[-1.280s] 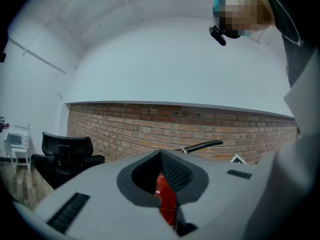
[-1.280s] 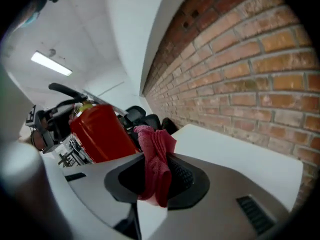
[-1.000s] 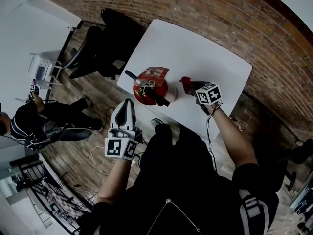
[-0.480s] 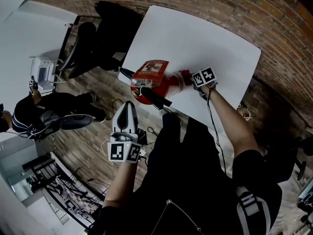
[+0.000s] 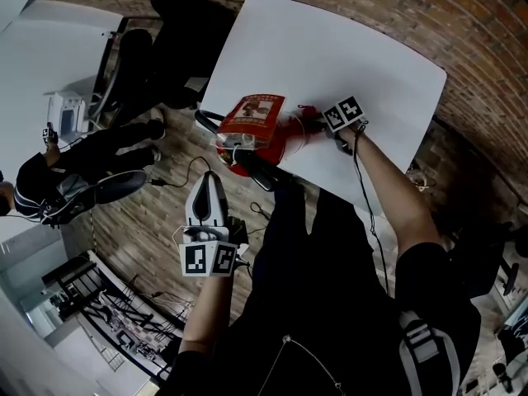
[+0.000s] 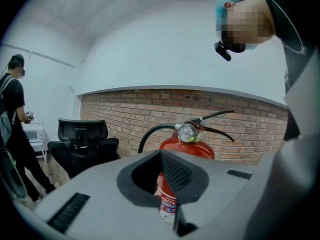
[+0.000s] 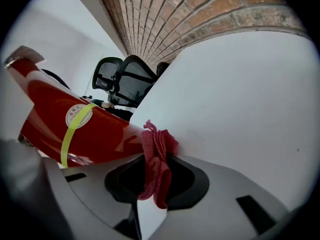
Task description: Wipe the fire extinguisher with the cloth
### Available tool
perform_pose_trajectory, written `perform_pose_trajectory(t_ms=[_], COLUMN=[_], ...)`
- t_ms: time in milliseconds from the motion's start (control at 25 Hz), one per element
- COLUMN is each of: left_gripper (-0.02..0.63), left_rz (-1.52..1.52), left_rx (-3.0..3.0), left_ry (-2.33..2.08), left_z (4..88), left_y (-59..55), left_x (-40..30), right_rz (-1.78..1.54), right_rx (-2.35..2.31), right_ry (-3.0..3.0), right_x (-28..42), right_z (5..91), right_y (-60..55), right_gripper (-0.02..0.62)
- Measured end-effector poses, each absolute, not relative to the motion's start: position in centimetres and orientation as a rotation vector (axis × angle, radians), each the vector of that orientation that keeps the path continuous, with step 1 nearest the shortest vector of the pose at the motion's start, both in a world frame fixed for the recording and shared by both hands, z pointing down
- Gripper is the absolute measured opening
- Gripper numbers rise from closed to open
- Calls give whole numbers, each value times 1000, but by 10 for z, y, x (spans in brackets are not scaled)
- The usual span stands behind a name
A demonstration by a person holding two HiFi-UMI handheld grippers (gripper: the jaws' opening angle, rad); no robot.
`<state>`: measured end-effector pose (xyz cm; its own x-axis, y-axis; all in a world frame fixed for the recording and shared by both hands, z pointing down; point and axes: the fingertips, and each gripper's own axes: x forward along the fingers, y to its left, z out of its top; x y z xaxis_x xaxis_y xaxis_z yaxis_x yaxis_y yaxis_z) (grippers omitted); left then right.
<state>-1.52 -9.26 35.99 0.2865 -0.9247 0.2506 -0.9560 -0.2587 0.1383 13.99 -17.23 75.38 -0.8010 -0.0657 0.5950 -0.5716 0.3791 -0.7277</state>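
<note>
Evidently mid-wipe — the right claw [image 7: 150, 194], clenched on the cloth [image 7: 154, 156], holds it against the fire extinguisher [image 7: 85, 129] at the tabletop's [image 5: 330, 48] near edge; the left claw [image 6: 172, 211] hangs closed, empty. Next, the cloth needs dragging along the shell.

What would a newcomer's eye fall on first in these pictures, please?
The red fire extinguisher stands out first, at the near edge of the white table with a brick wall behind. Next comes the red cloth pinched in the right gripper against the extinguisher's side. The left gripper hangs shut and empty off the table.
</note>
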Motion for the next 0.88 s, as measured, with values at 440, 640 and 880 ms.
perform_pose_trajectory(t_ms=[440, 640, 880], left_gripper=[31, 31, 31], left_rz=[160, 147, 130], left_rx=[2272, 2278, 2284], left_ry=[-1727, -1725, -1732], left_z=[367, 364, 360], left_y=[-92, -96, -98], left_x=[-18, -15, -17], right_rz=[1576, 1693, 1829], right_rx=[403, 383, 360], right_ry=[-2197, -2213, -2254], right_x=[136, 138, 142], right_z=[718, 690, 654], right_y=[-169, -168, -166], right_gripper=[103, 103, 103])
